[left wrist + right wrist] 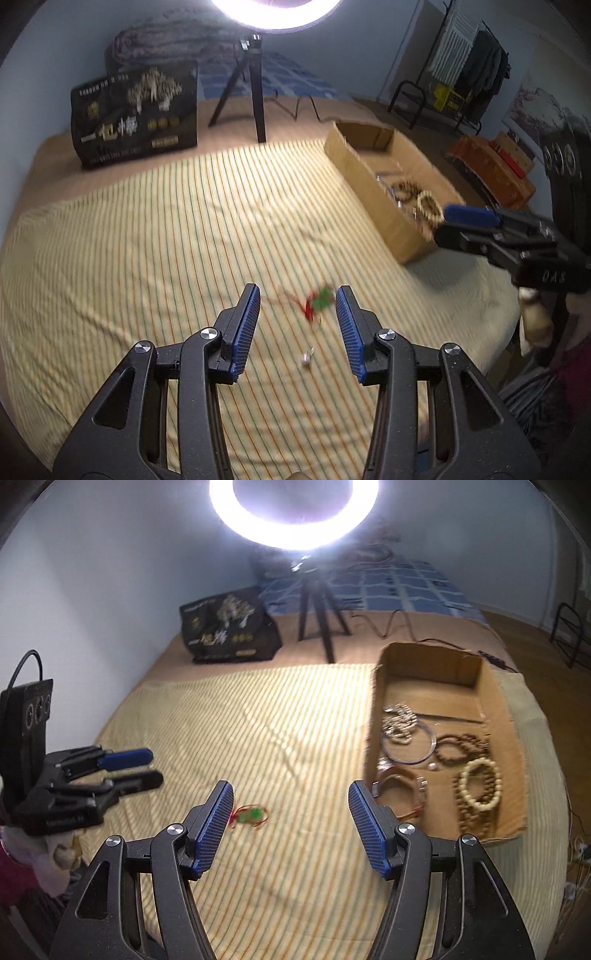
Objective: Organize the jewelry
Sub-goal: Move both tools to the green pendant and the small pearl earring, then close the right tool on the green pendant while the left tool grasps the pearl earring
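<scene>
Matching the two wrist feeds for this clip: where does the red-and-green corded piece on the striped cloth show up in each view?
Left wrist: the red-and-green corded piece lies lower centre, on the striped cloth between the open left gripper fingers, nearer the right one.
Right wrist: it lies lower centre-left, just right of the open right gripper left finger.
Shared landmark: the cardboard box holding bead bracelets.
</scene>
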Demonstrator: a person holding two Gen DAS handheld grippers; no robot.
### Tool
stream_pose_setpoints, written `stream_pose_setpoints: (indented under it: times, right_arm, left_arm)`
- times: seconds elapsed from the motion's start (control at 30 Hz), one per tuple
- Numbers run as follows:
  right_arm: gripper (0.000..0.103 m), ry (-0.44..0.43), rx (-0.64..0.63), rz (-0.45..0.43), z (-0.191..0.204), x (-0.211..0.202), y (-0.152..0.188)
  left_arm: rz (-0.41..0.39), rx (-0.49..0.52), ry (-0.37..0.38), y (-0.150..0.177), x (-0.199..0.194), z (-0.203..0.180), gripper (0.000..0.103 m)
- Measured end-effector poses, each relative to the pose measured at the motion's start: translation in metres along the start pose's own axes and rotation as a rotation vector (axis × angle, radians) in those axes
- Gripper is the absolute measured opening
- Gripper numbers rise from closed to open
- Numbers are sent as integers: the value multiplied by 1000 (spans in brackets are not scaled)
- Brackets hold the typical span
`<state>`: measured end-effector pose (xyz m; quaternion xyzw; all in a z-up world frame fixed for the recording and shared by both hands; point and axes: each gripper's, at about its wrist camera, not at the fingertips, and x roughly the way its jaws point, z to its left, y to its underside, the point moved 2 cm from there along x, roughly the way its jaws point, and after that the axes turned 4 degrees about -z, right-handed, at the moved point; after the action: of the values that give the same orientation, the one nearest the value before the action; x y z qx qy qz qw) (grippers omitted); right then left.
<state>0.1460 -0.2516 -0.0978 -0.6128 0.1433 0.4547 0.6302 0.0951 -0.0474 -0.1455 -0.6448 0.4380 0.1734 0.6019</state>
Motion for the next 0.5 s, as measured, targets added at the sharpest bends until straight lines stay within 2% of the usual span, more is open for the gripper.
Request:
stream_pose_setpoints:
  times: [0.17,0.2,0.27,0.5]
  right_arm:
    - [64,-38,-15,54,12,22,9]
    - [64,-47,-11,69,13,28,11]
    - [64,-55,0,97,16,38,14]
    - [62,-66,-1,180,24,73,25]
  left_arm:
    - [46,-21,18,25,10,3,43]
    - [58,-24,20,30,13,3,41]
    - [84,-14,19,39,18,2,31]
    - [122,10,30,55,36,-4,31]
